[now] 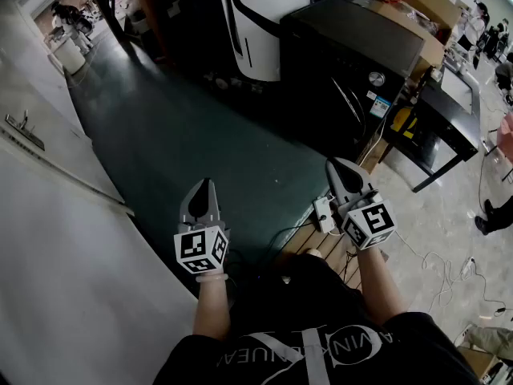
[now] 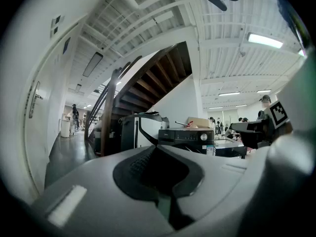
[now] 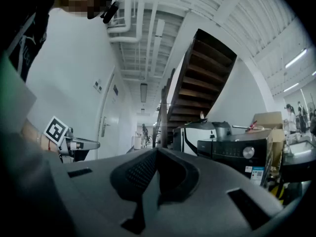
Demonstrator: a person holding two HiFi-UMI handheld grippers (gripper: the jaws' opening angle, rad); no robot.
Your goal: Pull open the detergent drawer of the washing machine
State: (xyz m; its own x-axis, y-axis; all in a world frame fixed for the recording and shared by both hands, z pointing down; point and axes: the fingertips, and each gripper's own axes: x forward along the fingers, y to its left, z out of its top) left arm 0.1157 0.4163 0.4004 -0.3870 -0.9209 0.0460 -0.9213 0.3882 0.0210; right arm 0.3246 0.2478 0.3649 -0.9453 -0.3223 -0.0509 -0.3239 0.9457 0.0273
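Note:
The black washing machine [image 1: 353,62] stands across the dark floor, well ahead of both grippers, with a round dial [image 1: 376,79] on its front panel. It also shows far off in the left gripper view [image 2: 186,137] and in the right gripper view [image 3: 236,154]. Its detergent drawer is too small to make out. My left gripper [image 1: 205,184] is held level, shut and empty; its jaws meet in its own view [image 2: 157,147]. My right gripper [image 1: 337,165] is level beside it, jaws together with nothing between them [image 3: 157,149].
A white and black appliance [image 1: 260,22] stands left of the washer, cardboard boxes [image 1: 417,6] behind it, a black table [image 1: 449,119] to its right. A power strip [image 1: 323,213] and cables lie by the right gripper. A white wall with a door [image 1: 48,175] runs along the left; a staircase [image 2: 148,83] rises beyond.

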